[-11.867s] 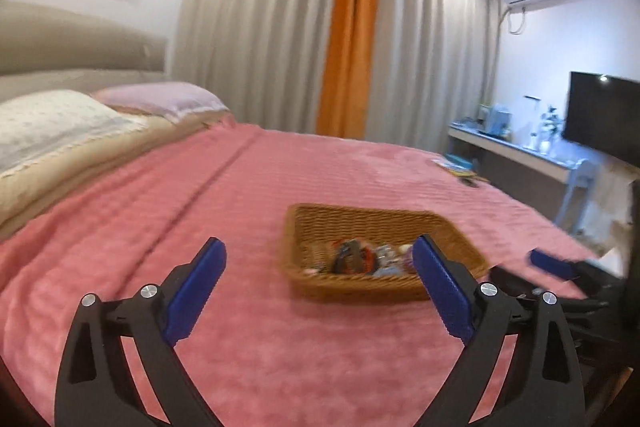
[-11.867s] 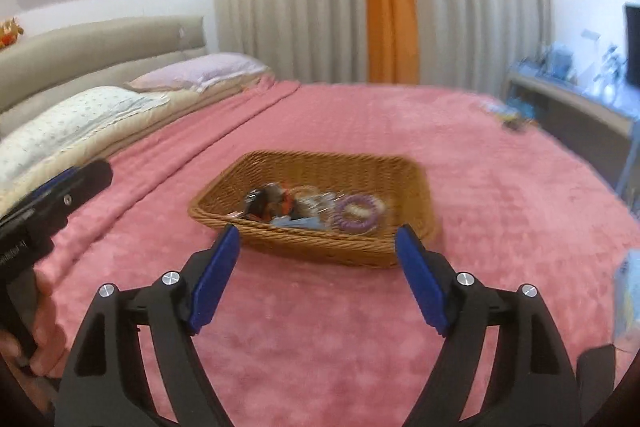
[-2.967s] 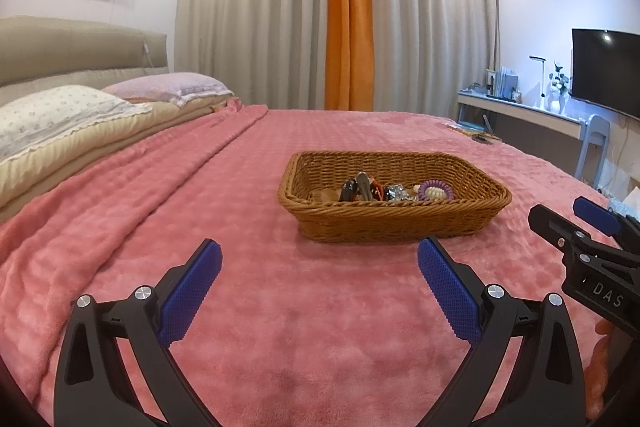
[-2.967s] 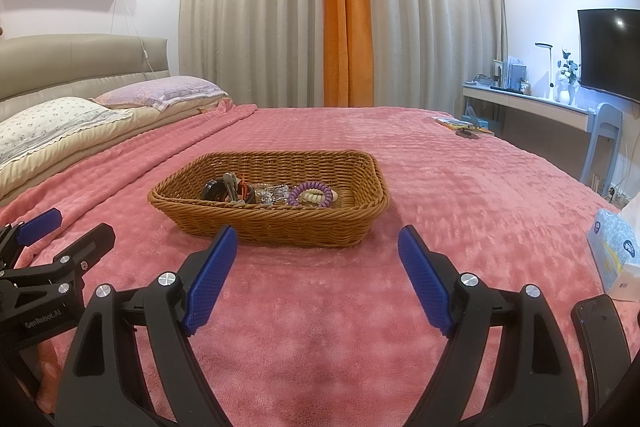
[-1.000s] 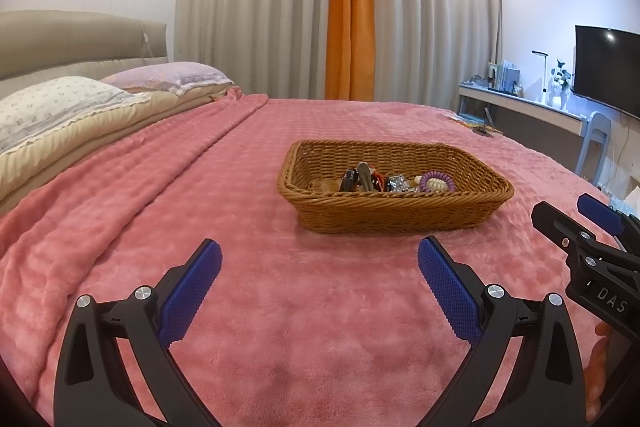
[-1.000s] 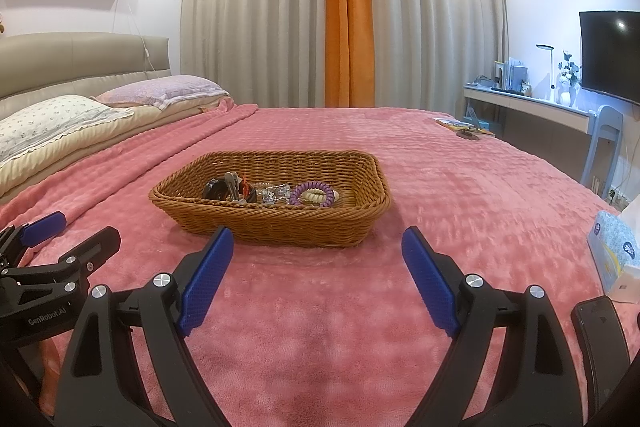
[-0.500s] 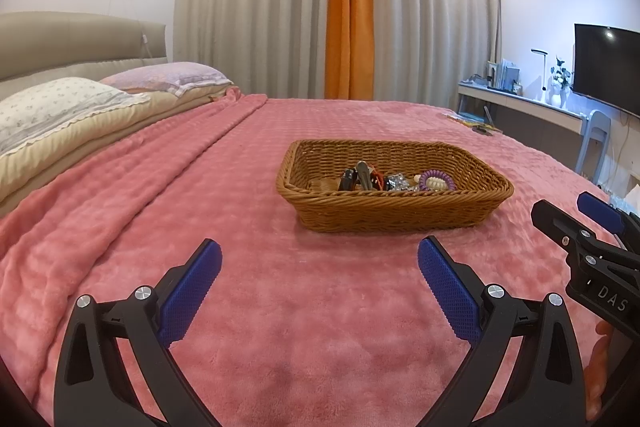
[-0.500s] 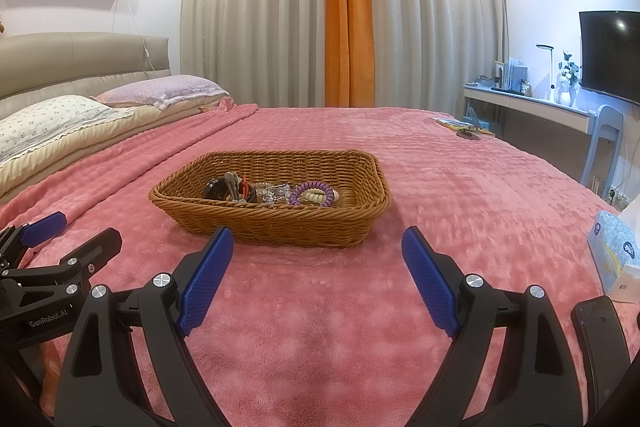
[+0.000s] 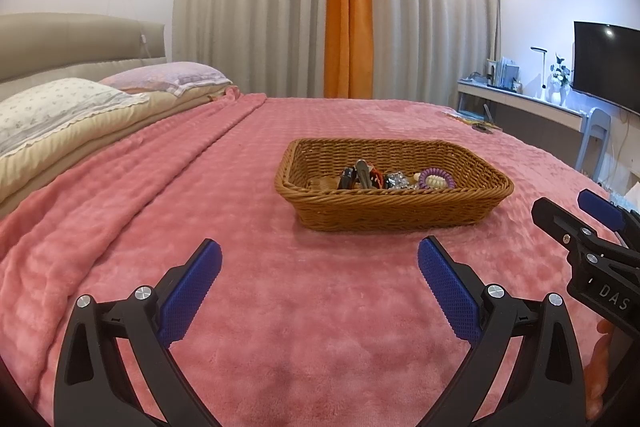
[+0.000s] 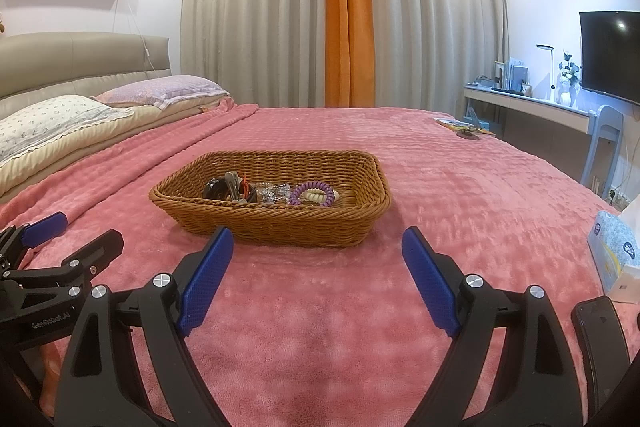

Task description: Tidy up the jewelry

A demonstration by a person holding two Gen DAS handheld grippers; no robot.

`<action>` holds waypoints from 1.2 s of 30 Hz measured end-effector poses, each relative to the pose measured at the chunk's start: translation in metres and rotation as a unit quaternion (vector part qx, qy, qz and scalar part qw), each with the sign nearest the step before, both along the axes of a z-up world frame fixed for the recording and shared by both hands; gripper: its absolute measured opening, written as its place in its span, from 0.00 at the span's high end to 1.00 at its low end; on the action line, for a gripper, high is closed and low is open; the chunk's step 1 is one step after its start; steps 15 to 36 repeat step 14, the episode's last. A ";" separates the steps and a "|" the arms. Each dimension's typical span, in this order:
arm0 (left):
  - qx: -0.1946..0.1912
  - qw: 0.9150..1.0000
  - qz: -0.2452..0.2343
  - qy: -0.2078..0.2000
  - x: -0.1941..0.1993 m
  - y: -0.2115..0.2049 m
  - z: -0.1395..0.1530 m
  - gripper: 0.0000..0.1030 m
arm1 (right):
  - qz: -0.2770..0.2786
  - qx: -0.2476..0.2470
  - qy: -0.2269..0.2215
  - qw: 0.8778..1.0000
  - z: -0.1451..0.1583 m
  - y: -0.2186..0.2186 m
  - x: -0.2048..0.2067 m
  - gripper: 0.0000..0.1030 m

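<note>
A brown wicker basket sits on the pink bedspread. Inside lie a purple coil hair tie, dark hair clips and a small clear sparkly piece. My left gripper is open and empty, low over the bed, short of the basket's near wall; it also shows at the left of the right wrist view. My right gripper is open and empty, just short of the basket; it also shows in the left wrist view.
Pillows and a padded headboard lie to the left. A tissue box and a dark phone rest on the bed at the right. A desk, chair and TV stand beyond the bed's right edge. Small items lie far right.
Over the last second both grippers have stayed almost still and open. Since 11.9 s ago both views have levelled out and drawn slightly back from the basket.
</note>
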State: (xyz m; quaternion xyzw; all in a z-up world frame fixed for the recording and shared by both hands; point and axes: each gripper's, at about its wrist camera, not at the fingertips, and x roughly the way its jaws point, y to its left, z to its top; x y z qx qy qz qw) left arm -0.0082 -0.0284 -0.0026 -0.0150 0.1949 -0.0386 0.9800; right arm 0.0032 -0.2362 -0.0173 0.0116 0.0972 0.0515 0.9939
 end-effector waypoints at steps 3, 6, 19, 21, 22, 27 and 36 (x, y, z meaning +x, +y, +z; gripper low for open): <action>-0.009 1.000 -0.007 -0.017 -0.005 0.004 0.000 0.07 | 0.000 0.000 0.000 1.000 0.000 0.000 0.000 0.20; -0.014 1.000 -0.008 -0.014 -0.007 0.010 -0.001 0.07 | 0.000 -0.001 0.000 1.000 0.000 0.000 0.000 0.20; -0.031 0.999 -0.001 0.025 0.004 0.023 -0.007 0.07 | 0.000 0.000 0.000 1.000 0.000 0.000 0.000 0.20; -0.031 0.999 -0.001 0.025 0.004 0.023 -0.007 0.07 | 0.000 0.000 0.000 1.000 0.000 0.000 0.000 0.20; -0.031 0.999 -0.001 0.025 0.004 0.023 -0.007 0.07 | 0.000 0.000 0.000 1.000 0.000 0.000 0.000 0.20; -0.031 0.999 -0.001 0.025 0.004 0.023 -0.007 0.07 | 0.000 0.000 0.000 1.000 0.000 0.000 0.000 0.20; -0.031 0.999 -0.001 0.025 0.004 0.023 -0.007 0.07 | 0.000 0.000 0.000 1.000 0.000 0.000 0.000 0.20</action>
